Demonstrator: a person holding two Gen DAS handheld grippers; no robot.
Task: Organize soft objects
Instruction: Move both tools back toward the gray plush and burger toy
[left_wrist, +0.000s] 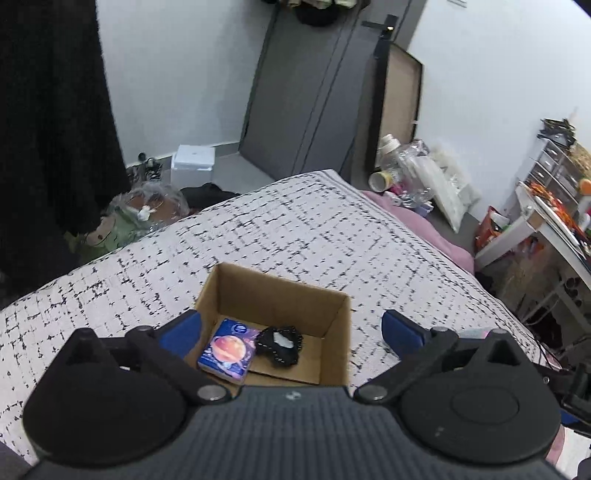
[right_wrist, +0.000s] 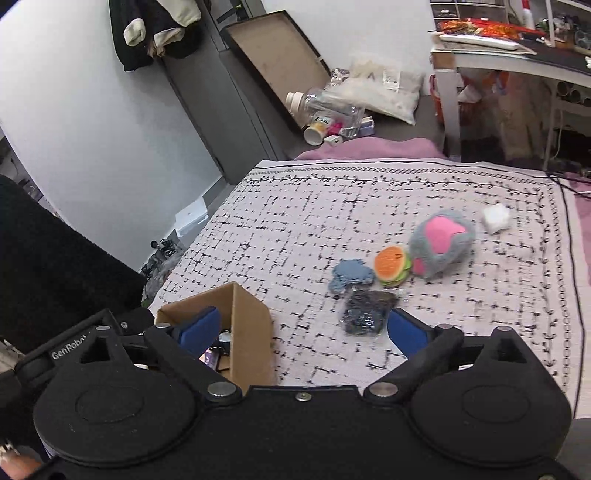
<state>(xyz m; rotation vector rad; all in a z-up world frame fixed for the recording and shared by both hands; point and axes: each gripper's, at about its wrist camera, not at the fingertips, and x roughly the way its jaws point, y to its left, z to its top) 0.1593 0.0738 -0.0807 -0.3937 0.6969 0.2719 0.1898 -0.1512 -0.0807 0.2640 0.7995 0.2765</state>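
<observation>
An open cardboard box (left_wrist: 275, 295) stands on the bed's patterned cover (left_wrist: 280, 229), toward its near left part. Inside, a blue packet with an orange planet print (left_wrist: 228, 349) lies against the left wall, and a black lacy piece with a white patch (left_wrist: 279, 344) rests just beside it on the box floor. The left gripper (left_wrist: 291, 334) hangs above the box, angled downward, its blue fingers (left_wrist: 400, 329) spread wide with nothing between them. The right gripper (right_wrist: 303, 330) tilts down over the cover beside the box, jaws likewise wide and empty. Toward the cover's right side lie a dark bagged item (right_wrist: 367, 312), a blue fabric piece (right_wrist: 349, 275), a burger-shaped plush (right_wrist: 392, 266), a grey-and-pink plush (right_wrist: 441, 243) and a white lump (right_wrist: 496, 218).
</observation>
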